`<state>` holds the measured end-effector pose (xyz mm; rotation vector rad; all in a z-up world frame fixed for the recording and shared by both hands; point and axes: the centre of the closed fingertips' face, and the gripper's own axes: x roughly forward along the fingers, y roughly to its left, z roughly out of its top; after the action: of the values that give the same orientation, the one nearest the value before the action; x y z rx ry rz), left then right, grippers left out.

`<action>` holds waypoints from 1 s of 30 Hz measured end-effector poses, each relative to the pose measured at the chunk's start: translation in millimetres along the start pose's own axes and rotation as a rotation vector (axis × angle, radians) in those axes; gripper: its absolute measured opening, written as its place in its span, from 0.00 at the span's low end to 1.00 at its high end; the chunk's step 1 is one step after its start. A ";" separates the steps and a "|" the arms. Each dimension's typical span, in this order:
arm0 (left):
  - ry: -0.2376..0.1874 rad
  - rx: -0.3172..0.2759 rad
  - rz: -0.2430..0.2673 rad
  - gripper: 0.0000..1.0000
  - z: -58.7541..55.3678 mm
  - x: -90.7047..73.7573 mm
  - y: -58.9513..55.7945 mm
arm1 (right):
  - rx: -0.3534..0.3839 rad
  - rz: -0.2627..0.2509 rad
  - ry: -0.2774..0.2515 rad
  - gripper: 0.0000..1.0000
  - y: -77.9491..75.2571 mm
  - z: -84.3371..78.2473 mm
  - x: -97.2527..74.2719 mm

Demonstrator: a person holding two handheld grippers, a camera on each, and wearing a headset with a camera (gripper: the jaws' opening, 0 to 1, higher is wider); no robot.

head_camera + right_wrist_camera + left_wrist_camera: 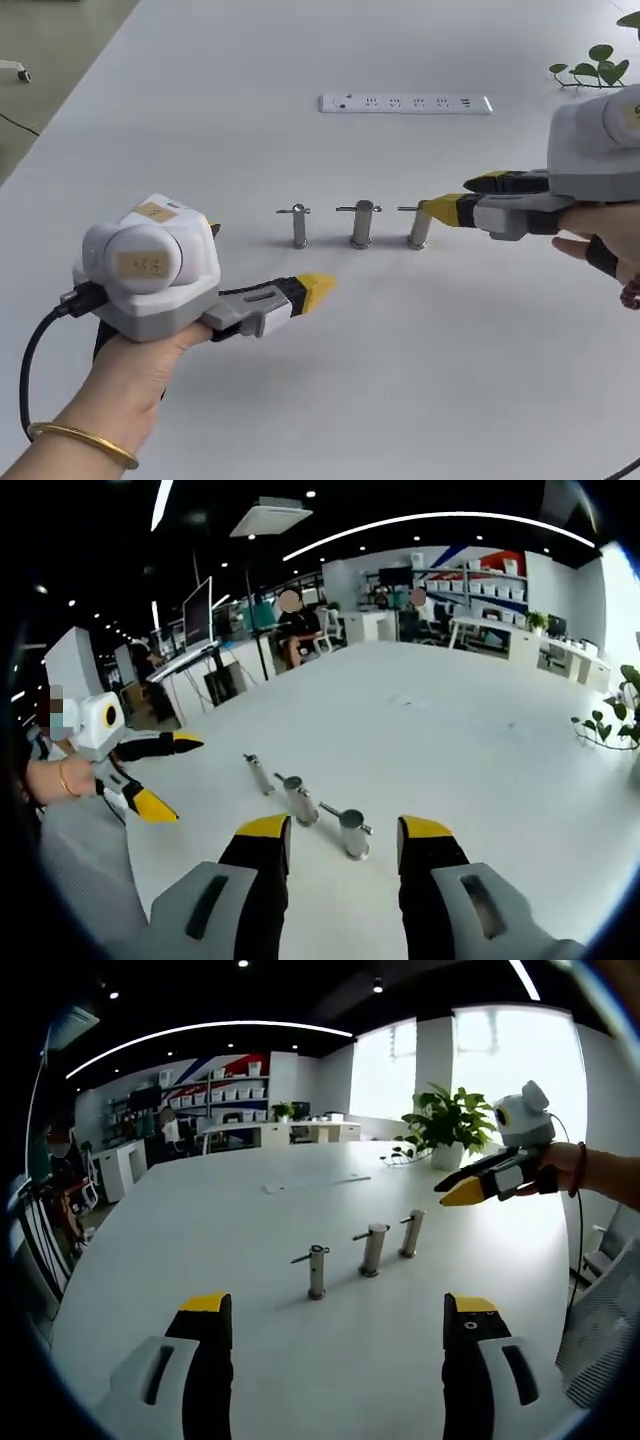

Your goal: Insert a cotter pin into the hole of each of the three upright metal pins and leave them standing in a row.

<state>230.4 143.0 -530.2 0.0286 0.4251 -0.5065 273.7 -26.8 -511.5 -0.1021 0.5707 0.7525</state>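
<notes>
In the head view part of my right gripper [343, 827] is cut off by the picture's edge, and the far finger of my left gripper [338, 1305] hides behind its own white body, so I read both pairs from their own views. The left gripper's black, yellow-tipped fingers [205, 1305] are spread wide with nothing between them. The right gripper's are spread too, standing either side of the closest pin, and whether a tip touches it I cannot tell. The three short upright silver metal pins stand in a row on the table: the left pin [299, 228], the middle pin [362, 226] and the right pin [420, 228]. They are well ahead of my left fingers, with the right pin just beside my right fingertip. A thin wire cotter pin [293, 211] crosses the top of each, though they are too small for me to make out their shape or the holes they pass through. A black cable [24, 380] from the left gripper runs off the bottom edge. The long matte white table [300, 400] carries a white power strip [405, 103] lying flat beyond the row and a green leafy plant [595, 65] clipped by the far right corner. Around it is an open office: curved ceiling light strips, bright windows, shelves of white boxes by a red-and-blue striped wall, desks with monitors, and seated people at the back, too far to make out
</notes>
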 end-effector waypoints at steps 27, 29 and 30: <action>-0.037 -0.056 0.045 0.84 21.4 -13.0 6.9 | 0.100 -0.069 -0.008 0.53 27.1 -34.4 -18.6; -0.034 -0.058 0.048 0.84 19.8 -14.8 6.8 | 0.115 -0.064 -0.009 0.53 31.7 -36.3 -18.3; -0.034 -0.059 0.048 0.84 19.3 -15.9 6.9 | 0.110 -0.064 -0.007 0.53 33.0 -36.5 -18.6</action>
<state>228.6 153.9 -506.7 -0.0270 0.4051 -0.4463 224.1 -24.6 -528.9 -0.0159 0.5981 0.6577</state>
